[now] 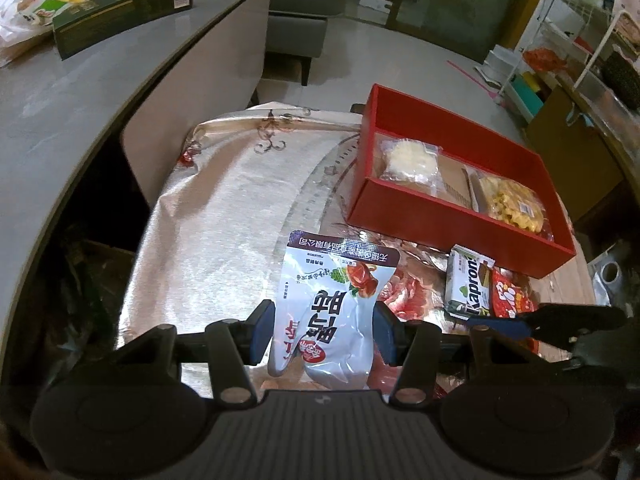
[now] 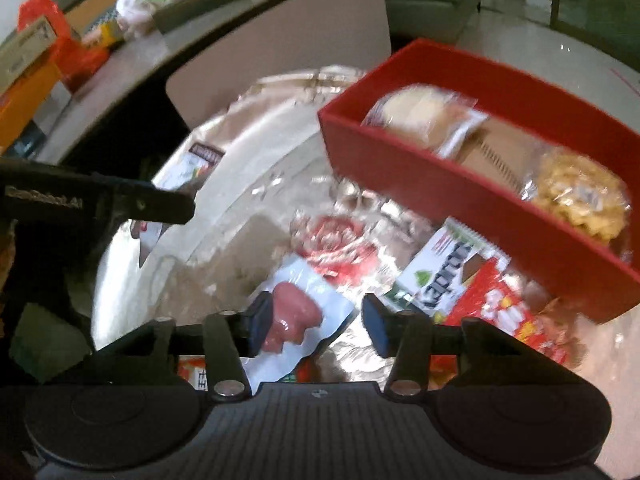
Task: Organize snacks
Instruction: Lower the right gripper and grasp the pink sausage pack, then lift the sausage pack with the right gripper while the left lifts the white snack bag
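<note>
My left gripper (image 1: 324,332) is shut on a white pouch (image 1: 332,280) with a purple top edge and red print, held above the cloth. In the right wrist view my right gripper (image 2: 318,320) is shut on a small white packet (image 2: 296,320) showing pinkish meat. That packet stays sharp while the table blurs. A red box (image 1: 460,216) lies ahead to the right, also in the right wrist view as the red box (image 2: 440,184). It holds a pale round cake packet (image 1: 408,158) and a yellow snack bag (image 1: 512,204). A Kapron wafer pack (image 1: 466,288) and a red packet (image 1: 510,296) lie in front of it.
A shiny floral cloth (image 1: 224,208) covers the small table. To the left stands a higher grey table (image 1: 80,112) with a green box (image 1: 120,12) and bags. A grey sofa (image 1: 304,20) stands behind, and a white wire rack (image 1: 568,40) at the far right.
</note>
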Demonstrator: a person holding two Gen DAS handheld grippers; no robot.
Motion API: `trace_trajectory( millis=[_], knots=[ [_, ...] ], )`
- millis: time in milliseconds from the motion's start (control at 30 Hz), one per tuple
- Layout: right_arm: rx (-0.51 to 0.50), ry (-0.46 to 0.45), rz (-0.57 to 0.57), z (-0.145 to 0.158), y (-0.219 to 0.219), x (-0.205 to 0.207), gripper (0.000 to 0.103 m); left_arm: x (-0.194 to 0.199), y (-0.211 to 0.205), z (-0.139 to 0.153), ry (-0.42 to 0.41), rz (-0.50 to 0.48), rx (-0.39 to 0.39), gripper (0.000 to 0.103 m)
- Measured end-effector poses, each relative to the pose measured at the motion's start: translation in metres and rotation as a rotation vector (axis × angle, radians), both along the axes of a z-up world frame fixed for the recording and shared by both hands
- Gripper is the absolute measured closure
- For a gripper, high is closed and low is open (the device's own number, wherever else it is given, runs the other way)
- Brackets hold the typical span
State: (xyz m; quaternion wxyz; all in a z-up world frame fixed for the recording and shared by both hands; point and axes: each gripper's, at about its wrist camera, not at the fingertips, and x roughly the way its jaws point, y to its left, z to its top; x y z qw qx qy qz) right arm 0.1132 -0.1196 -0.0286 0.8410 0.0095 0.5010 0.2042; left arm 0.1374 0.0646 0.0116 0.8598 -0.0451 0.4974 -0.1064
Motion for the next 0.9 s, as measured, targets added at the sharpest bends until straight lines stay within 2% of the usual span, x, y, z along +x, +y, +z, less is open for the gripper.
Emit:
trace_trajectory(
  millis=[100, 167, 200, 300, 400, 467, 600, 767, 900],
  knots=[
    [0.058, 0.080, -0.060, -0.013, 0.006, 0.004, 0.033, 0.001, 0.000, 0.000, 0.000, 0.003, -0.001, 0.058],
    [0.098, 0.121, -0.105, -0.018, 0.010, 0.006, 0.026, 0.001, 0.003, 0.001, -0.003, 0.013, -0.002, 0.058],
    [0.108, 0.126, -0.126, -0.020, 0.012, 0.005, 0.021, 0.001, 0.005, 0.001, -0.006, 0.022, -0.005, 0.058],
    [0.096, 0.111, -0.151, -0.026, 0.025, 0.007, 0.019, 0.001, 0.008, 0.003, -0.011, 0.032, -0.015, 0.058],
    [0.085, 0.114, -0.171, -0.034, 0.039, 0.007, 0.008, 0.000, 0.008, 0.003, -0.007, 0.027, -0.021, 0.058],
    [0.044, 0.097, -0.160, -0.037, 0.051, 0.004, 0.004, -0.001, 0.009, 0.005, -0.009, 0.021, -0.028, 0.058],
    [-0.082, 0.066, -0.147, -0.042, 0.061, 0.001, 0.004, -0.001, 0.010, 0.007, -0.012, 0.019, -0.044, 0.057],
    [-0.052, 0.091, -0.199, -0.042, 0.042, 0.000, 0.004, -0.001, 0.008, 0.010, -0.014, 0.007, -0.059, 0.057],
    [-0.183, 0.073, -0.146, -0.047, 0.067, -0.002, 0.004, -0.002, 0.008, 0.012, -0.017, 0.007, -0.064, 0.057]
  ],
)
